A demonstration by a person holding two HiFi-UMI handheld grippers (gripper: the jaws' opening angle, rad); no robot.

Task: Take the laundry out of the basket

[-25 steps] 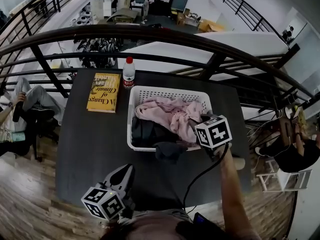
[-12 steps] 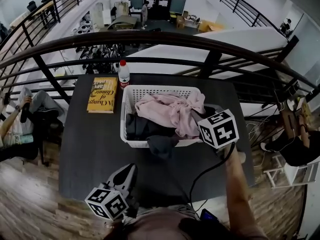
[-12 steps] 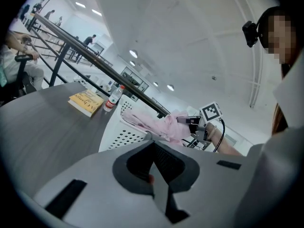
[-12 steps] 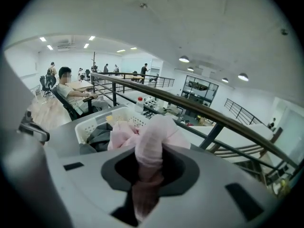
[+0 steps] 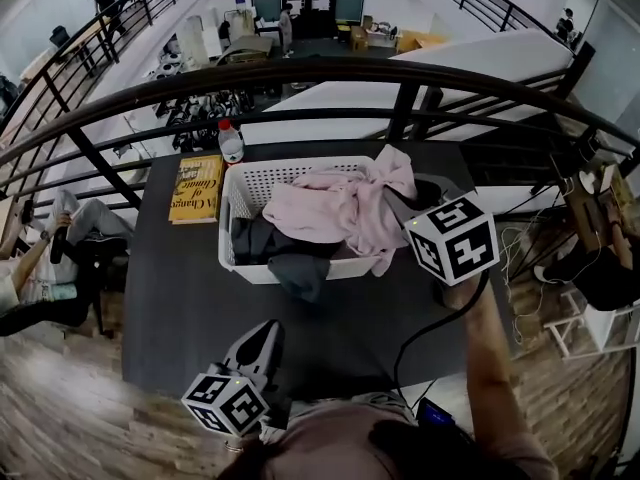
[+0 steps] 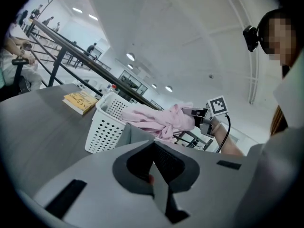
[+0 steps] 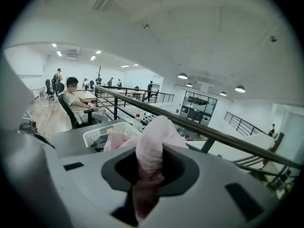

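A white perforated basket (image 5: 245, 183) stands on the dark table (image 5: 180, 288). A pink garment (image 5: 335, 208) is pulled up out of it and drapes over its right rim. Dark clothes (image 5: 285, 258) lie beneath and hang over the front edge. My right gripper (image 5: 412, 196) is at the basket's right end, shut on a bunched fold of the pink garment (image 7: 153, 148). My left gripper (image 5: 258, 350) hovers low over the table's near edge, apart from the basket (image 6: 107, 122), jaws together with nothing between them (image 6: 153, 146).
A yellow book (image 5: 197, 186) lies left of the basket, with a red-capped bottle (image 5: 231, 142) behind it. A dark metal railing (image 5: 400, 78) runs just past the table's far edge. A seated person (image 5: 40, 258) is at the far left. A cable trails from the right gripper.
The right gripper has risen and moved right with the pink garment, drawing it up over the basket's right rim. The left gripper has stayed near the table's front edge.
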